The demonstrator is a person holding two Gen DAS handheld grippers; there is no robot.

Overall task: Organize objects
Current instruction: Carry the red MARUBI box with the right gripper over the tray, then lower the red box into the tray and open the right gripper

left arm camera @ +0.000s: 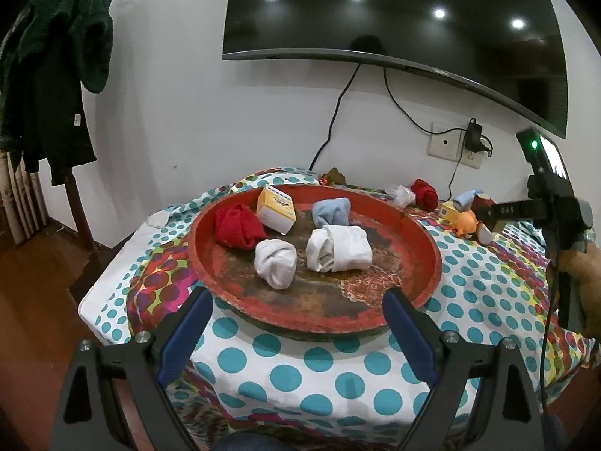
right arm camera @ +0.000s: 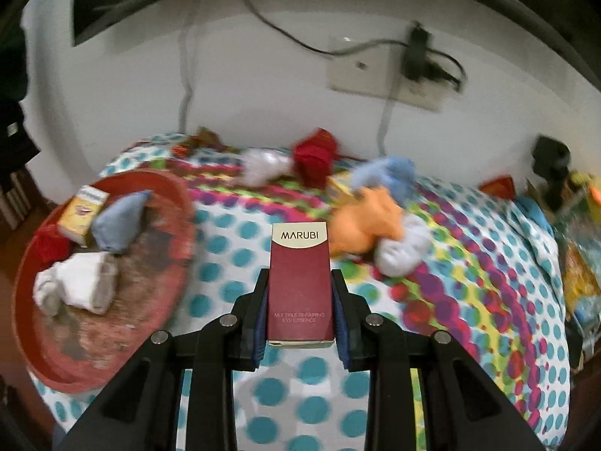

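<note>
Maroon box (right arm camera: 300, 282) clamped upright btwn right hand-held gripper (right arm camera: 300, 289) pads, left (left arm camera: 296, 312) spread wide

Both grippers are black, with blue-padded fingers (left arm camera: 180, 338) and round silver screws (right arm camera: 228, 320).

White plastered wall (left arm camera: 180, 86) behind, smooth and bare. Large dark television (left arm camera: 394, 18) mounted high on it, mirroring four round ceiling lights. Two black cables (left arm camera: 334, 112) hanging from under the screen, one running to a pale socket plate (left arm camera: 447, 143) with a black adapter (left arm camera: 476, 136) plugged in. Dark green garments (left arm camera: 56, 56) draped on a stand at far left, beside pale vertical slats. Brown wooden floor (left arm camera: 37, 282) below. Table covered by a cloth (left arm camera: 285, 372) of teal dots on white, with bands of multicoloured dots. Lighting warm and artificial; right wrist view blurred.
</note>
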